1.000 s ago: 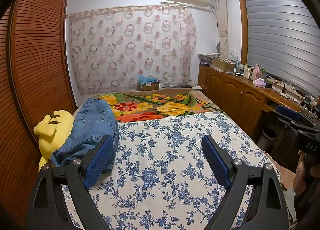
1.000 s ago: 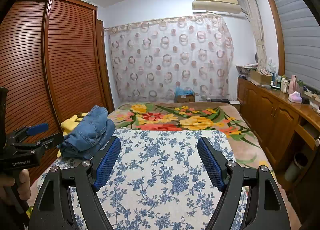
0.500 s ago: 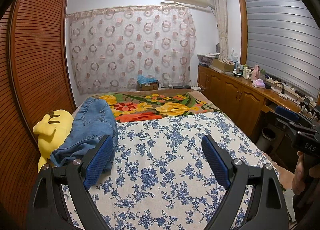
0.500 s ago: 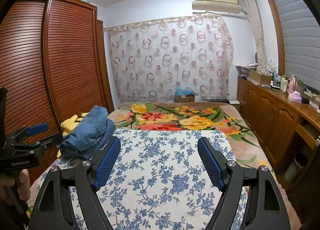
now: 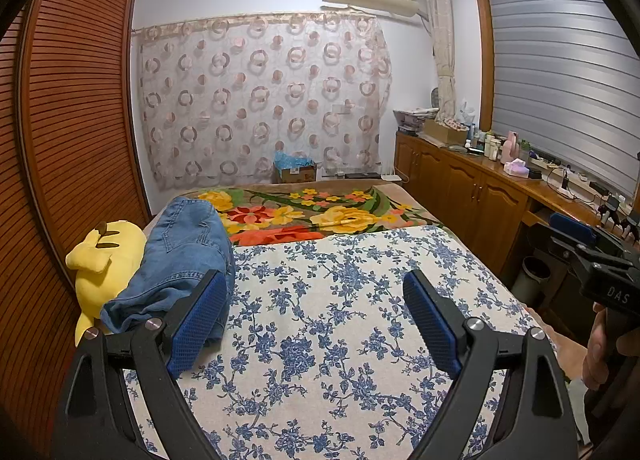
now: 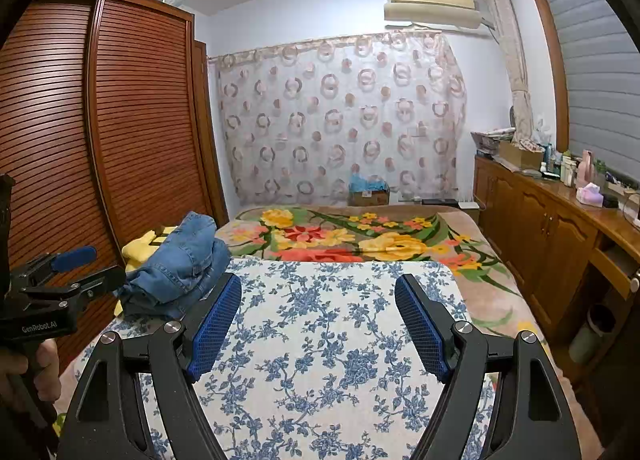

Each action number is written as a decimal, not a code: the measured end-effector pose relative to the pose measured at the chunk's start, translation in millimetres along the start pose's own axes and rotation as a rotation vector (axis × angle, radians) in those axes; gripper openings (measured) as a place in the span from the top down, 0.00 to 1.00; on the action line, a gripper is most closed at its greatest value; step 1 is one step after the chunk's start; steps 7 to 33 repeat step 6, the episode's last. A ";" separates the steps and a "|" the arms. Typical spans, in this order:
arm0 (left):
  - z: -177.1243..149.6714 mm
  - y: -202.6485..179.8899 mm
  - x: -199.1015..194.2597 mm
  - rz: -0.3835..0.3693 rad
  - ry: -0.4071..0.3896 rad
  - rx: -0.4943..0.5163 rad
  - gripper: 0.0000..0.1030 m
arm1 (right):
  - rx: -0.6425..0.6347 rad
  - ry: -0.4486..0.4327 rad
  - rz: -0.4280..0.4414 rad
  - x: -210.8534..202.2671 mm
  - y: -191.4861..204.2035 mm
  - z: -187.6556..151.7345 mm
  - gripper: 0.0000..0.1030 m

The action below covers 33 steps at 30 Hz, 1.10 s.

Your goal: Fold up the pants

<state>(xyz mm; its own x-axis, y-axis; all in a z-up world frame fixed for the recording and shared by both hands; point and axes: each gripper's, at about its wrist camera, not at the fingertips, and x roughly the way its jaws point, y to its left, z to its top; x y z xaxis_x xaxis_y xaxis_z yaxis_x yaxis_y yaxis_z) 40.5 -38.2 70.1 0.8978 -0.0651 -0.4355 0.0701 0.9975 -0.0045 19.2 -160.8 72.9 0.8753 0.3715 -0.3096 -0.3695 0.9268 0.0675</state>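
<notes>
Left wrist: bed (image 5: 320, 300) with a blue-flowered cover, jeans (image 5: 184, 260) bunched at its left edge against a yellow plush (image 5: 104, 260). Left gripper (image 5: 316, 300) gapes wide, empty.

Right wrist: same bed (wardrobe (image 6: 120, 119) alongside), right gripper (image 6: 318, 308) also spread, nothing between.

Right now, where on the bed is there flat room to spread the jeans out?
The blue-flowered sheet is bare from beside the jeans across to its edge by the wooden cabinets, and back to the floral blanket. The crowded part is the wardrobe-side edge, where the jeans lie heaped against a yellow plush toy.
</notes>
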 end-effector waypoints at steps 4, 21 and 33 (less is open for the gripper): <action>0.0 -0.1 -0.1 0.000 0.000 -0.001 0.12 | 0.001 -0.002 0.001 0.1 -0.4 1.7 0.22; 0.0 0.3 -0.1 -0.001 0.000 -0.001 0.12 | 0.000 -0.001 0.001 0.2 -0.4 1.6 0.22; 0.0 0.3 -0.1 -0.001 0.000 -0.001 0.12 | 0.000 -0.001 0.001 0.2 -0.4 1.6 0.22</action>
